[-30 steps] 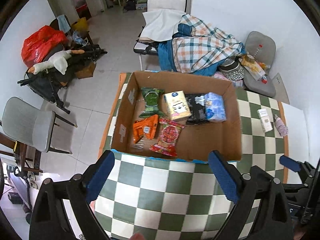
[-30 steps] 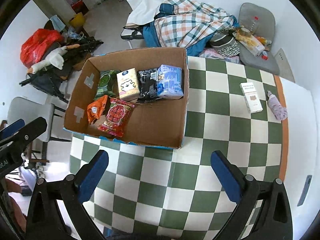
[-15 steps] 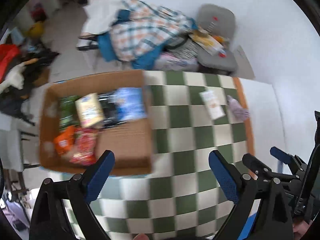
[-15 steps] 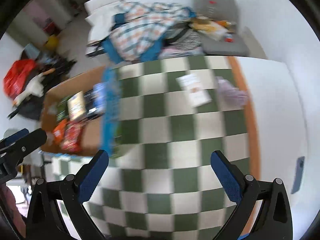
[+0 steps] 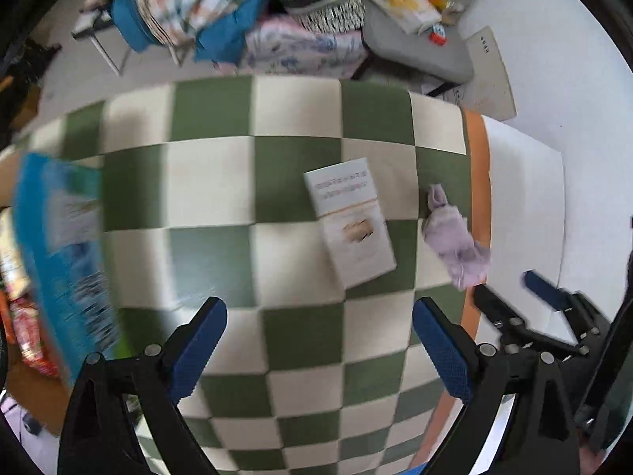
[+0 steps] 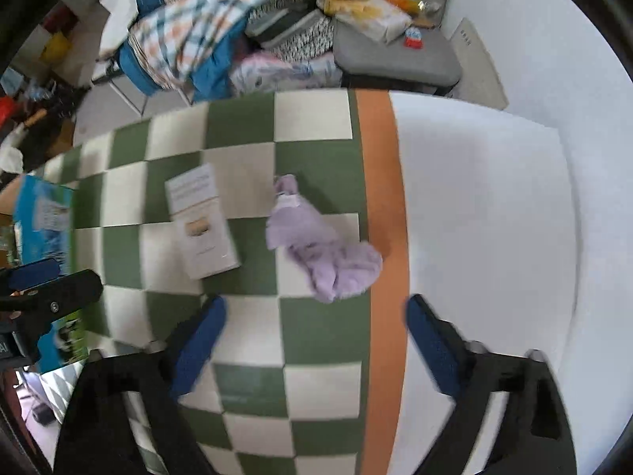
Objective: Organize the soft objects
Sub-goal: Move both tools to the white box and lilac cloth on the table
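A white flat pack and a lilac soft plush item lie on the green-and-white checkered cloth near its orange border. My left gripper is open and empty, just short of the white pack. My right gripper is open and empty, just short of the lilac item, with the white pack to its left. The cardboard box's blue side is at the far left, with red snack packs partly visible inside.
Beyond the table's far edge stand a grey chair with snacks and a chair with plaid blankets. White tabletop lies right of the orange border. The right gripper's arm shows in the left view.
Both grippers have swung right, away from the cardboard box, and moved closer to the white pack and the lilac item. Both remain open and empty.
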{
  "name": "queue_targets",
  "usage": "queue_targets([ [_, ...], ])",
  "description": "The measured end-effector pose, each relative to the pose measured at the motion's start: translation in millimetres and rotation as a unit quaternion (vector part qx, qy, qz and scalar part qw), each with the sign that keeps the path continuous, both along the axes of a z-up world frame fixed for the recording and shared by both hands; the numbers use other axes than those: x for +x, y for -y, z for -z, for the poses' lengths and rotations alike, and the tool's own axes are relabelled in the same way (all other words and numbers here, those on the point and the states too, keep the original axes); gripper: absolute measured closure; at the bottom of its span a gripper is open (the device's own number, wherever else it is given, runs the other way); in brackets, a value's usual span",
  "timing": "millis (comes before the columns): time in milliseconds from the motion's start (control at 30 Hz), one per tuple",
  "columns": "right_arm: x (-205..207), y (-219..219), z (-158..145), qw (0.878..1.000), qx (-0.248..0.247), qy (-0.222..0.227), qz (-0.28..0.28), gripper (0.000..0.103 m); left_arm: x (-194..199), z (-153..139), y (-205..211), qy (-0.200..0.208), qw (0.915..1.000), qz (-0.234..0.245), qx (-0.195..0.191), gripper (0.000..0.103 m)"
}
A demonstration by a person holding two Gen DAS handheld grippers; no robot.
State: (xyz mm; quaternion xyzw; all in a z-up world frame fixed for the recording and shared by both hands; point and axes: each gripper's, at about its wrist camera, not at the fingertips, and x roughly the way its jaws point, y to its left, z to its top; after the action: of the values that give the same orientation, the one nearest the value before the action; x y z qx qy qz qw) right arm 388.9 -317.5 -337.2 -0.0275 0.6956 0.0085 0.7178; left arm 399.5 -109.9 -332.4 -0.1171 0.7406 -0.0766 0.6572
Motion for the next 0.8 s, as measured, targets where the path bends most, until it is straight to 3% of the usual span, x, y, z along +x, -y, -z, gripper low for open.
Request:
queue_targets([
  [67,10.0,3.0,21.6,1.0,0.009,-0.023,-0.001,0.028,11.9,18.4,9.7,-0.015,0.9999,-0.002,0.001,0.007],
  [233,26.5,10.7,67.6,0.997,0.037,-0.073,-0.012,0.032,29.9,47.9,26.5,-0.042,0.999,0.001,0.016,0.009],
  [300,29.1,19.5,75.6,0.997,0.033,-0.075,0.001,0.055,34.2,57.8,31.8,-0.054,0.9983,0.001,0.022,0.009],
  [433,28.5,53.7,76.3,0.989,0.079,-0.088,0.086,0.067,37.7,71.9,45.1,-0.068,0.9971,0.009,0.034,0.009],
  [533,26.4,67.9,78.0,0.984,0.101,-0.103,0.106,0.066,37.8,81.4,58.4,-0.074,0.996,0.024,0.044,0.009],
  [600,26.9,70.1,76.5,0.986,0.091,-0.099,0.095,0.059,36.5,82.8,67.6,-0.066,0.9948,0.044,0.064,0.009],
  [633,28.4,68.9,74.4,0.988,0.082,-0.095,0.087,0.049,35.5,80.7,71.8,-0.053,0.9945,0.054,0.072,0.011],
  [700,30.0,68.2,67.0,0.992,0.07,-0.076,0.078,0.037,31.6,76.3,76.9,-0.031,0.9919,0.074,0.098,0.026],
  [767,33.9,67.2,62.8,0.993,0.07,-0.065,0.076,0.035,27.2,69.7,79.3,-0.008,0.9887,0.093,0.117,0.044],
  [800,35.3,64.6,62.0,0.993,0.071,-0.063,0.072,0.035,25.6,68.3,78.9,-0.005,0.9889,0.095,0.114,0.044],
])
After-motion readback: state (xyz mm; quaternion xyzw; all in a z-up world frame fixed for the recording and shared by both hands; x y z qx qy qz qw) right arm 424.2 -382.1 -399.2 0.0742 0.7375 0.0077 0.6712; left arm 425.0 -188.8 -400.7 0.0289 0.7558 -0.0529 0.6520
